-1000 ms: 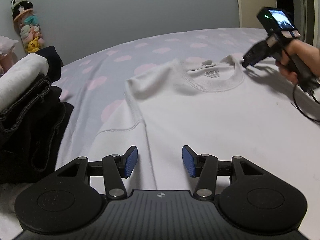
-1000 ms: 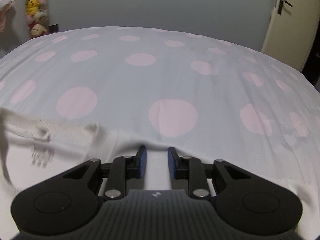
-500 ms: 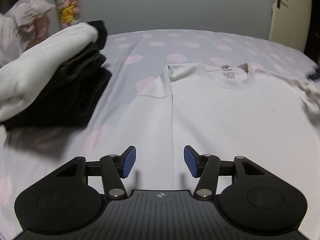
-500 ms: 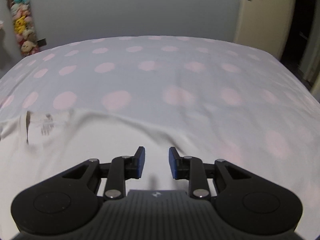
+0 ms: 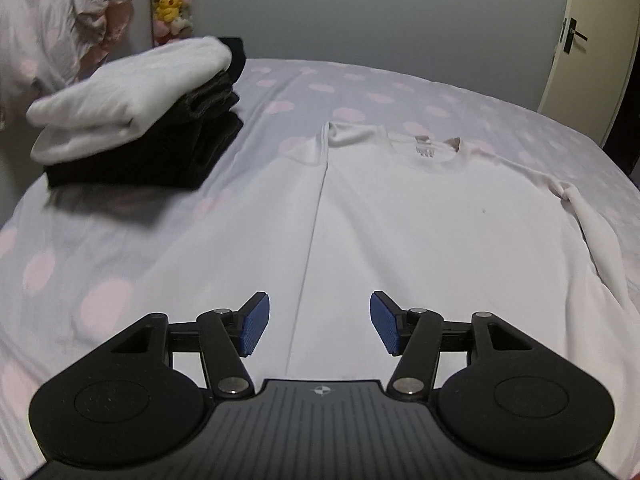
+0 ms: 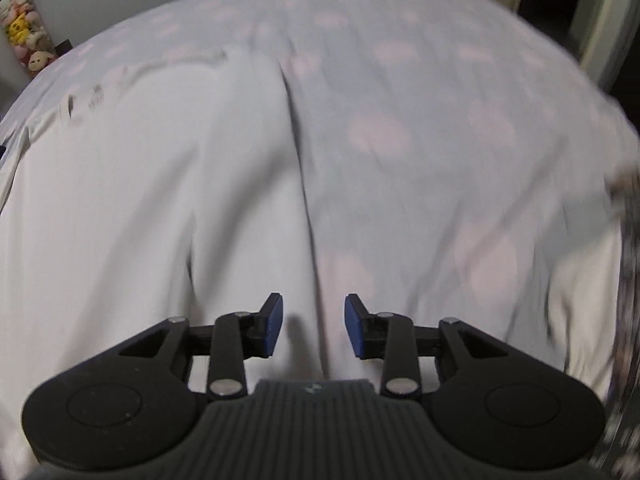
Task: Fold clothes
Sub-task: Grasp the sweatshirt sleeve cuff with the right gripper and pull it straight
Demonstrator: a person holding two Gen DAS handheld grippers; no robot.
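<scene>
A white sweatshirt (image 5: 420, 220) lies flat on the bed, collar (image 5: 424, 148) at the far end, its left side folded in along a straight lengthwise crease. My left gripper (image 5: 319, 326) hovers over the near part of that crease, jaws opening, nothing between them. In the blurred right wrist view the same sweatshirt (image 6: 140, 200) fills the left half, its right edge running down the middle. My right gripper (image 6: 314, 326) hangs above that edge, jaws opening and empty.
A stack of folded clothes (image 5: 140, 120), white on dark, sits on the bed's left side. The pink-dotted bedsheet (image 5: 100, 264) (image 6: 440, 140) spreads around the sweatshirt. Plush toys (image 5: 172, 4) hang on the far wall; a door (image 5: 592, 60) stands at right.
Both grippers pulled back from the collar end toward the hem end. The right one left the shoulder area and its jaws spread wider. The left one's jaws widened a little.
</scene>
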